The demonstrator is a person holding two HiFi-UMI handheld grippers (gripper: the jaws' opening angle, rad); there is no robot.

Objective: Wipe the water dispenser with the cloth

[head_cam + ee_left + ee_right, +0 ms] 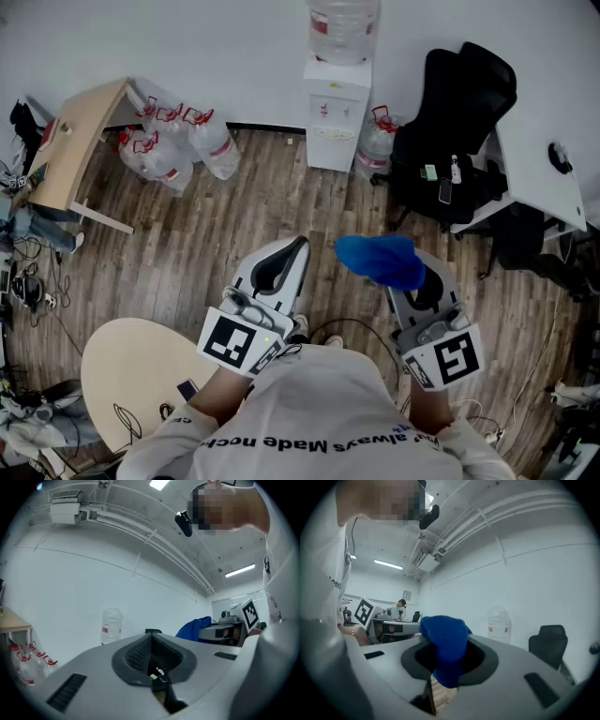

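Your right tongs are clamped on the blue cloth. Its folded bulk stands out in front of the jaws and a small end hangs below them, so a soft, thick pad is presented forward, which suits wiping. Your left tongs have the jaws together with nothing between them. They are raised beside the right one, probably only to keep them out of the way, or ready to steady something.

In the head view both tongs are held in front of your body, above the wooden floor, and both point toward the wall. The water dispenser stands there against the wall, well apart from the cloth, with its bottle on top. I judge that the wiping has not yet begun. You must first come closer.

Spare water jugs lie on the floor to its left, and a black office chair stands just to its right, so the front face is the freest approach.
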